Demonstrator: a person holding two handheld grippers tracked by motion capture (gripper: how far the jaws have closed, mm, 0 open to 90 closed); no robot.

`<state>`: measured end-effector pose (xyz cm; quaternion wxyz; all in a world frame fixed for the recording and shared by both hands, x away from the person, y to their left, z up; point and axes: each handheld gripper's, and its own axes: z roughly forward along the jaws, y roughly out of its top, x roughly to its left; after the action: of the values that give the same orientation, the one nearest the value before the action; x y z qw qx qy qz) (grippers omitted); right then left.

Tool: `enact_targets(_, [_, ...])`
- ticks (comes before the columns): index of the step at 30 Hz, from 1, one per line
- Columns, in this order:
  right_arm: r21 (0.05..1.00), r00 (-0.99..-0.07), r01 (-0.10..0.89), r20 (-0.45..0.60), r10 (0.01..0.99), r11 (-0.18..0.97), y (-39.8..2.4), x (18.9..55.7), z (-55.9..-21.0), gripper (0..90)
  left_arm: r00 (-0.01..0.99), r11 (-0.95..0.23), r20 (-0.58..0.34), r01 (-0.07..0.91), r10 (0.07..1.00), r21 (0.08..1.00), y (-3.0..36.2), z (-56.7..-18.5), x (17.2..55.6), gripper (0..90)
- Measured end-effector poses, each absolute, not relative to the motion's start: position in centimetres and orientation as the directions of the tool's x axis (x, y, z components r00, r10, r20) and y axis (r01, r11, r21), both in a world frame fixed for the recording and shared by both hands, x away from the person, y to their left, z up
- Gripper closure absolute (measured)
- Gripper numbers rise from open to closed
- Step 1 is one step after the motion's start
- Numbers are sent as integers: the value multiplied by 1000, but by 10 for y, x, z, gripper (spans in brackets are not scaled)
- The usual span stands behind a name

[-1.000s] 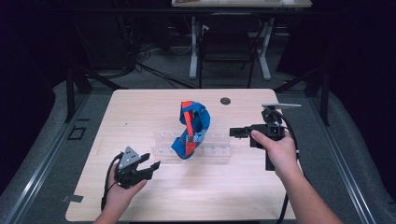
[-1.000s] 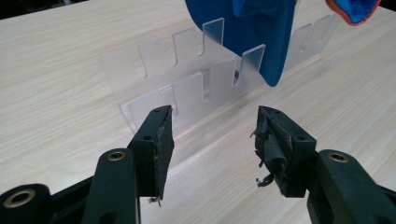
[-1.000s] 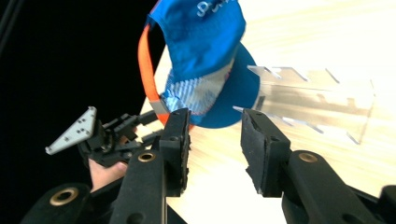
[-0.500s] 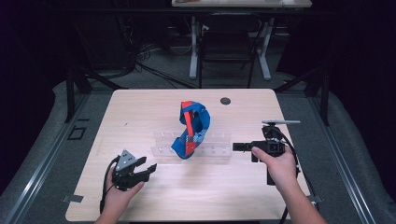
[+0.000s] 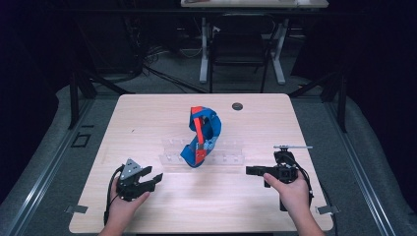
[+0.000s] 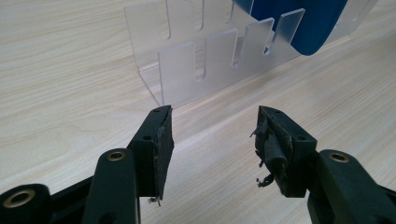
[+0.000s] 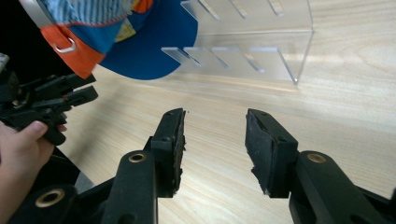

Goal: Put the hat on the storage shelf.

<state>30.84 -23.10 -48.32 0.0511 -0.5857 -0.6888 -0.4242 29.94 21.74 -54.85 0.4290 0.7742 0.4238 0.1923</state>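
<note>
A blue cap (image 5: pixel 202 135) with a red-orange strap stands on edge in a clear slotted acrylic rack (image 5: pixel 228 158) at the table's middle. My left gripper (image 5: pixel 155 178) rests low at the front left, pointing at the rack's left end (image 6: pixel 187 70), open and empty (image 6: pixel 212 133); the cap's blue brim (image 6: pixel 299 23) shows beyond. My right gripper (image 5: pixel 250 170) sits low at the front right, pointing left. Its jaws (image 7: pixel 215 135) have just been opening, with nothing between them. Ahead of it lie the cap (image 7: pixel 140 42), the rack (image 7: pixel 261 42) and the other gripper (image 7: pixel 88 91).
A small dark round disc (image 5: pixel 237 106) lies near the wooden table's (image 5: pixel 147 118) far edge. Behind the table stand a chair (image 5: pixel 238 54) and white desk legs on a dark floor. Bare wood surrounds the rack.
My right gripper has sunk from beside the rack toward the table's front right, and its jaws stand wider. The left gripper has hardly moved.
</note>
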Motion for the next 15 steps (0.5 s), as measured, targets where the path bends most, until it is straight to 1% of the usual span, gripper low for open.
enact_targets(7, [561,-305,824,552,776,-75,-239,295,-506,559,568,-281,-61,494,821,823,218,-549,299,467])
enact_targets(13, [575,-298,814,537,789,-84,-247,286,-521,549,562,-269,-65,491,824,829,218,-551,299,467])
enact_targets(15, [586,-304,807,518,800,-73,-248,284,-524,546,561,-268,-68,494,825,827,218,-551,300,467])
